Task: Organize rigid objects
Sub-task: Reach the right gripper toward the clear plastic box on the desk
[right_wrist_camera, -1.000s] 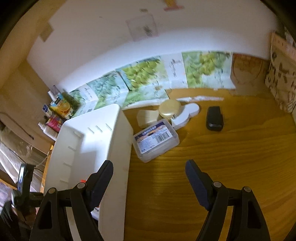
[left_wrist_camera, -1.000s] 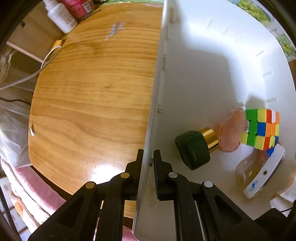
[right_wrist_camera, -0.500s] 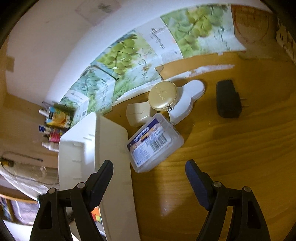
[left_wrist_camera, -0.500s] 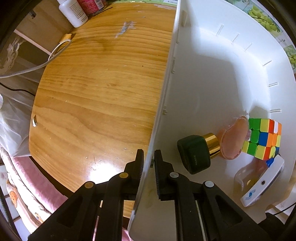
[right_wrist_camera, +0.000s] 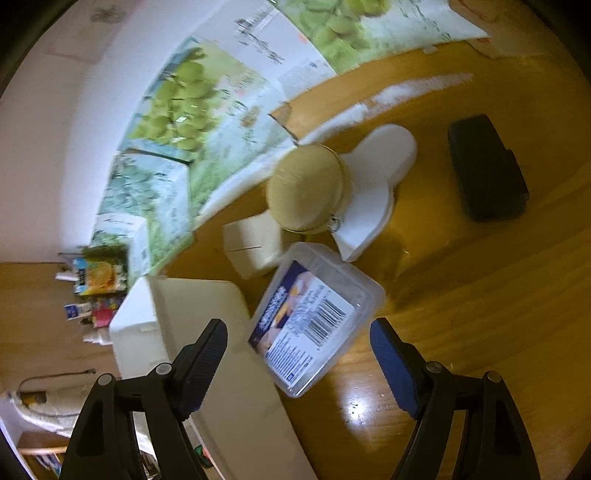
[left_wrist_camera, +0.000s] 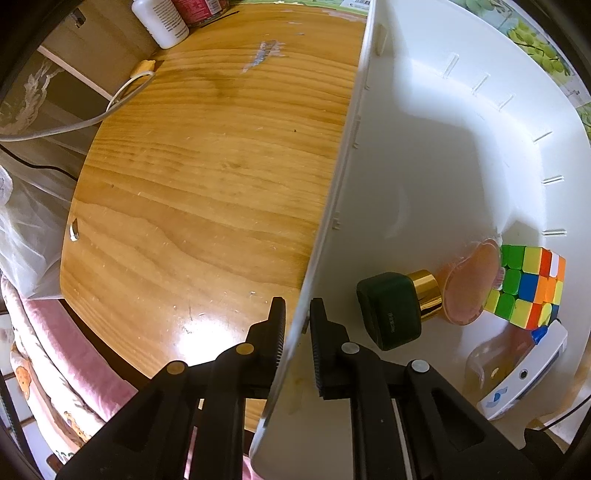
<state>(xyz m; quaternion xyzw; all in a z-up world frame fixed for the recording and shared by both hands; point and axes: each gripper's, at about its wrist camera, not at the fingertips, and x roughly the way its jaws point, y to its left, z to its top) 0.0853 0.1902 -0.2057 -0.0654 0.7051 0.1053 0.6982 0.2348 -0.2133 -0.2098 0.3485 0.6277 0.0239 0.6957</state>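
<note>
My left gripper (left_wrist_camera: 297, 317) points down, shut on the near wall of the white bin (left_wrist_camera: 424, 166), one pad on each side of it. Inside the bin lie a colour cube (left_wrist_camera: 532, 288), a dark green bottle with a gold collar (left_wrist_camera: 391, 310), a pink disc (left_wrist_camera: 469, 284) and a white device (left_wrist_camera: 524, 376). My right gripper (right_wrist_camera: 297, 325) stands open over a clear plastic box with a barcode label (right_wrist_camera: 317, 317), which sits beside the bin (right_wrist_camera: 221, 369). Its pads do not touch the box.
Beyond the clear box on the wooden table (right_wrist_camera: 461, 295) lie a round gold tin (right_wrist_camera: 306, 188), a white fan-shaped piece (right_wrist_camera: 380, 184), a beige box (right_wrist_camera: 255, 243) and a black adapter (right_wrist_camera: 484, 170). Bottles (left_wrist_camera: 159, 18) and a cable (left_wrist_camera: 110, 107) sit at the table's far left.
My right gripper has come down and rolled toward the clear box, which now looks larger between its fingers. The left gripper stays on the bin wall, turned slightly.
</note>
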